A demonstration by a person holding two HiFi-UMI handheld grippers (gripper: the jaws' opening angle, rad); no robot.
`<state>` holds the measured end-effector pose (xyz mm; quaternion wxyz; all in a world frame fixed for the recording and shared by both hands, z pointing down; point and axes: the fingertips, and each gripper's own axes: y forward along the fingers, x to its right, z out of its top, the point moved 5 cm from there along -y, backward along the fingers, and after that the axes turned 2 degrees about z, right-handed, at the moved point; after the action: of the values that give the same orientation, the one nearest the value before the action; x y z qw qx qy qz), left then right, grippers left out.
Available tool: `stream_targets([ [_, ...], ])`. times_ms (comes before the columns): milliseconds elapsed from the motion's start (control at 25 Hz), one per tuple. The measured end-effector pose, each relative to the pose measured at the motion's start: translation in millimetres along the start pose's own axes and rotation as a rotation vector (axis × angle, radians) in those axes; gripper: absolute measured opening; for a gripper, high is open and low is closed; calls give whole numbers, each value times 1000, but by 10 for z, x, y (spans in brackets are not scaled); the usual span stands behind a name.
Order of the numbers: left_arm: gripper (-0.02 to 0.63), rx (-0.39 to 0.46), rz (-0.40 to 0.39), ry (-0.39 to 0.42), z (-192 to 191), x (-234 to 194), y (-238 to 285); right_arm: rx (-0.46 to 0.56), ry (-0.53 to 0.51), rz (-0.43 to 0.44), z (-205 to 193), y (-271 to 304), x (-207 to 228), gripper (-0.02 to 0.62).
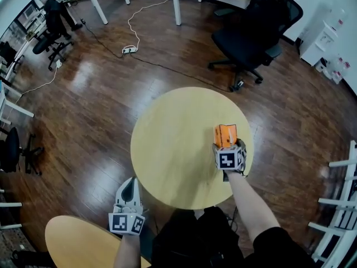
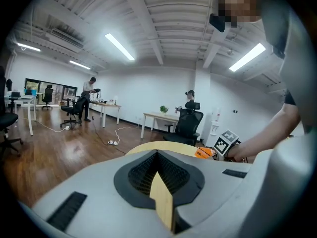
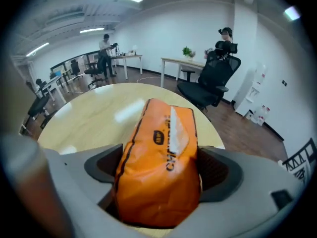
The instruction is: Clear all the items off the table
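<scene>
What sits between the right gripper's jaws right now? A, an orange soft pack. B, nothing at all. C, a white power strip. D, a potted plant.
A: the right gripper view shows the orange soft pack between the parted jaws of the right gripper, on the round table.

Orange pack, near the counter's right edge: thin plastic film, glossy and crinkled, with a bright streak of glare down its front; dark seams.
Counter: pale wood-look top, smooth, with a soft satin sheen.
Floor: dark wood boards, polished and glossy, with light patches mirrored in them.
Right tool: grey moulded plastic shell, smooth and matt.
Left tool: the same matt grey plastic.
Pads: dark, rubber-like, with a fine gridded texture and no shine.
Marker cube: flat, matt black-and-white faces.
Sleeve: black cloth, matt.
Office chair: black, matt upholstery.
</scene>
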<state>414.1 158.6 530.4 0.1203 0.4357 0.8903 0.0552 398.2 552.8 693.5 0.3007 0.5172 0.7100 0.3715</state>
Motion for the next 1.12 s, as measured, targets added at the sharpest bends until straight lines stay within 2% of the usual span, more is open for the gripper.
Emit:
stream_targets([
  [200, 3, -10, 19, -28, -97, 57, -46, 35, -95, 30, -4, -37, -33, 462],
  [440, 3, -2, 3, -37, -59, 313, -16, 44, -178, 62, -42, -127, -72, 405],
  [640, 3, 28, 40, -14, 45, 459, -150, 44, -176, 124, -191, -210, -59, 396],
  [880, 3, 73, 123, 6, 151, 709, -502, 147, -256, 205, -11, -587, -80, 396],
  [1120, 3, 147, 131, 13, 234, 889, -648, 271, -299, 227, 154, -1133, 55, 396],
])
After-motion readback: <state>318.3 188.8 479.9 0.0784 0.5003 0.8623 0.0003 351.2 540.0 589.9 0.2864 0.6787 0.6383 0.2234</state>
